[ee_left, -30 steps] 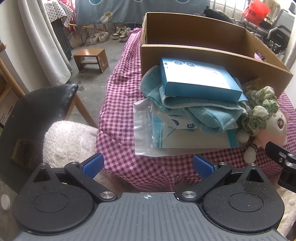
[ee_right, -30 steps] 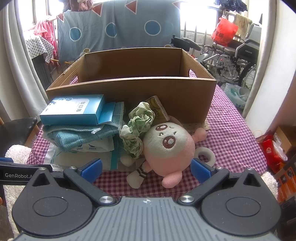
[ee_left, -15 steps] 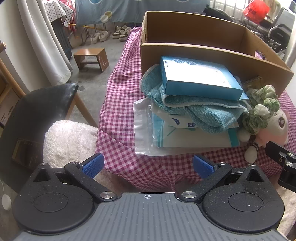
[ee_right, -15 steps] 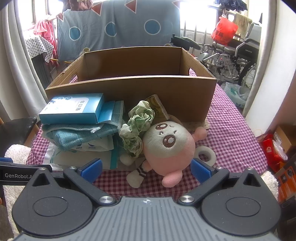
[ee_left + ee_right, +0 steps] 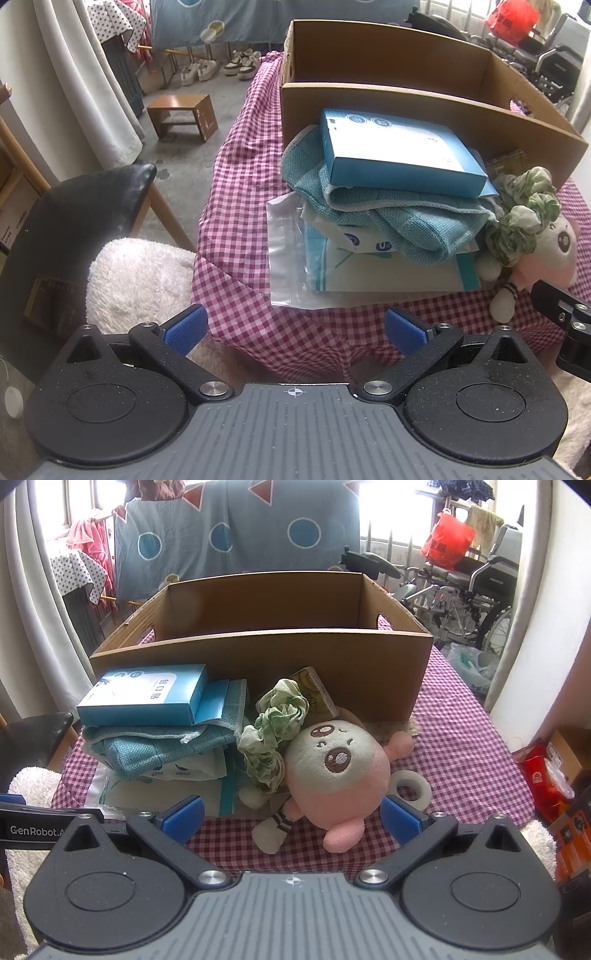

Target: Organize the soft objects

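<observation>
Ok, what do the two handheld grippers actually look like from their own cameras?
Both match: the left gripper and right gripper each have a grey ribbed body with a small crosshair mark, two round black housings, black link arms with silver pivot pins, and blue textured pads. White "GenRobot" lettering marks the left one's side in the right view. No cables or sleeves show.

- The yellow packet (image 5: pixel 314 692) stands mostly hidden behind the green scrunchie (image 5: pixel 275 734).
- The plastic bags (image 5: pixel 332 266) lie partly covered under the teal towel (image 5: pixel 399 221).
- The plush toy (image 5: pixel 550 251) is partly cut by the left wrist view's right edge.
</observation>
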The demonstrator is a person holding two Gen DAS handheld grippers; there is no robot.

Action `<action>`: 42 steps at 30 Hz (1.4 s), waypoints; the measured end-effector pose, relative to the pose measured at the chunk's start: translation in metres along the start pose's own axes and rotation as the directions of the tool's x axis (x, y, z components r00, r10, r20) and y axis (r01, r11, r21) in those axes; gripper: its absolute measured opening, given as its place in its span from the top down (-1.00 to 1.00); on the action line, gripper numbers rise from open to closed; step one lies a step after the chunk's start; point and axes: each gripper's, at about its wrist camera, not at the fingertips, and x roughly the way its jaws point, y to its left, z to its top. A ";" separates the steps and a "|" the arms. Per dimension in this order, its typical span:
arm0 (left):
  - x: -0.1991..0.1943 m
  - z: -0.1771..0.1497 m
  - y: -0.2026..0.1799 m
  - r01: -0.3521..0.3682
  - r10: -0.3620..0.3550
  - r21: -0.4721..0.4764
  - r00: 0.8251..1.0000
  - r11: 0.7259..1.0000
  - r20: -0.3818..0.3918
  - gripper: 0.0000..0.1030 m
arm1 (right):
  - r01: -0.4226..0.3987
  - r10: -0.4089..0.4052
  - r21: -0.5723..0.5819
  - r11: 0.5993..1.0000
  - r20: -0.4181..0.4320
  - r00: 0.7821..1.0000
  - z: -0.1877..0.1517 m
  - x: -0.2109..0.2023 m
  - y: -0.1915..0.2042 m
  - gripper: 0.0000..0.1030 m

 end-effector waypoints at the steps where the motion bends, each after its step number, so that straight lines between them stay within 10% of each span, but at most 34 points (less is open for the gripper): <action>1: 0.001 0.000 0.000 0.000 0.000 -0.001 1.000 1.000 0.000 -0.99 | 0.001 -0.001 0.000 1.000 0.000 1.000 0.000 0.000 0.000 -1.00; 33: 0.002 0.005 0.010 0.033 -0.033 -0.005 0.998 0.999 0.054 -0.99 | -0.009 0.009 -0.005 1.000 0.084 0.996 0.011 -0.004 -0.003 -1.00; 42: -0.015 0.011 0.040 0.249 -0.238 -0.001 0.927 0.969 0.288 -0.99 | -0.238 0.221 0.034 0.971 0.261 0.940 0.043 -0.020 -0.021 -1.00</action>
